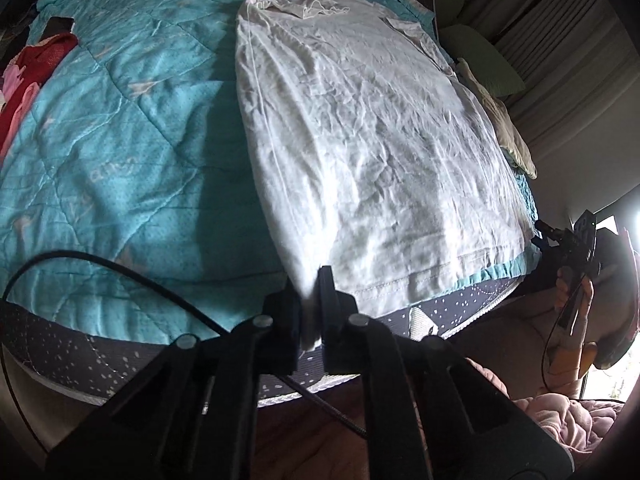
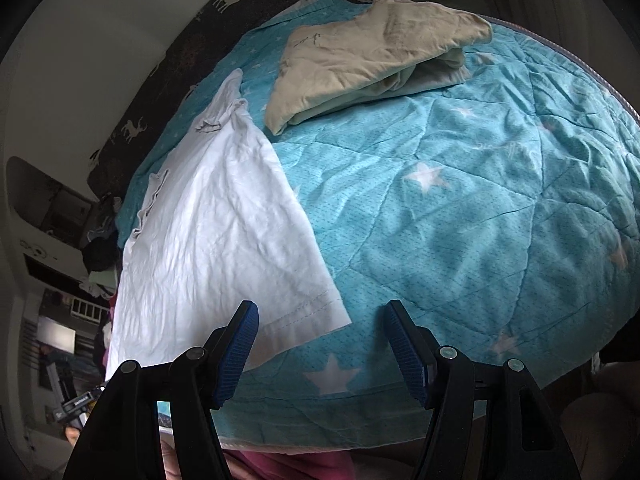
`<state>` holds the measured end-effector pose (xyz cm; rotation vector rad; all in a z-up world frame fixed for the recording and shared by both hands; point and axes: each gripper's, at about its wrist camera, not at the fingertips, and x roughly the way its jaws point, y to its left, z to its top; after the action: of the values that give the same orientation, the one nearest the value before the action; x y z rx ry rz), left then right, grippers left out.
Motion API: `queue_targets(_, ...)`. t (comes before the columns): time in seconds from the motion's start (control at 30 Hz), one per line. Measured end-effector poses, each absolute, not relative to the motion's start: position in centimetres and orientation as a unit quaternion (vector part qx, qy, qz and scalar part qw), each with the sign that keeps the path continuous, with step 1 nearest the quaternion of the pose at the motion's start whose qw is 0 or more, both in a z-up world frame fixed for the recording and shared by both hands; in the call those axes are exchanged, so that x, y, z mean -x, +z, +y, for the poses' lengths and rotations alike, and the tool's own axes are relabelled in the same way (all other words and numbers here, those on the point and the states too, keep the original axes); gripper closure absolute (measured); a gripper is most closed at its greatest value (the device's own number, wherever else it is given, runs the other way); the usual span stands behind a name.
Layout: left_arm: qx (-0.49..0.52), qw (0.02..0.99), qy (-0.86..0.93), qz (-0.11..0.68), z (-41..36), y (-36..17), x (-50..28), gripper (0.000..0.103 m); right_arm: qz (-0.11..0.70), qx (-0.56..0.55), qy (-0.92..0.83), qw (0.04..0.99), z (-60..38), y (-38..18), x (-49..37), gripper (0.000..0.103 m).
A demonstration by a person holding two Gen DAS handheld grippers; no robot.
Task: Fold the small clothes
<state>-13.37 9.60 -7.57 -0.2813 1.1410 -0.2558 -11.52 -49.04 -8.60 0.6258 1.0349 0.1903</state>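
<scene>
A white T-shirt (image 1: 360,128) lies spread on a turquoise quilt (image 1: 120,140), collar at the far end. My left gripper (image 1: 310,304) is shut on the shirt's near hem corner and lifts that edge off the quilt. In the right wrist view the same shirt (image 2: 212,232) lies to the left on the quilt (image 2: 460,208). My right gripper (image 2: 320,344) is open and empty, its blue pads (image 2: 238,348) just beside the shirt's other hem corner. It also shows at the right of the left wrist view (image 1: 576,240).
A folded beige garment (image 2: 360,68) lies at the far end of the quilt. Red and pink clothes (image 1: 28,80) lie at the quilt's left edge. A green pillow (image 1: 488,60) and curtains are beyond the bed. A dark starred sheet (image 1: 440,312) borders the near edge.
</scene>
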Motion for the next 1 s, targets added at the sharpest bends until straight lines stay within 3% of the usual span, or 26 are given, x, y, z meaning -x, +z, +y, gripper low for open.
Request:
queue_targets(0.1,0.137,0.829,-0.122,0.528,9.6,-6.9,13.6,0.095,0.487,-0.287,0.1,0.819,-48.2,-8.8,11.0,0.036)
queue_targets(0.13,0.14,0.831,-0.122,0.525,9.8,-6.6,13.7,0.095,0.486,-0.286,0.103,0.82,-48.0,-8.9,10.8,0.041)
queue_targets(0.2,0.149,0.833,-0.12,0.519,10.3,-6.4,13.9,0.095,0.485,-0.285,0.109,0.82,-47.8,-9.1,10.4,0.071)
queue_targets(0.23,0.155,0.833,-0.119,0.518,10.6,-6.4,14.0,0.095,0.489,-0.284,0.112,0.817,-47.6,-9.2,10.1,0.095)
queue_targets(0.47,0.176,0.831,-0.116,0.515,11.2,-6.6,14.4,0.095,0.459,-0.326,0.128,0.816,-49.1,-8.0,10.5,0.099)
queue_targets(0.67,0.183,0.838,-0.127,0.498,11.2,-3.6,13.5,0.096,0.42,-0.358,0.159,0.819,-50.2,-6.0,11.0,0.099)
queue_targets(1.0,0.06,0.898,-0.05,0.432,8.7,5.0,4.4,0.095,0.374,-0.346,0.161,0.846,-49.7,1.2,5.4,0.1)
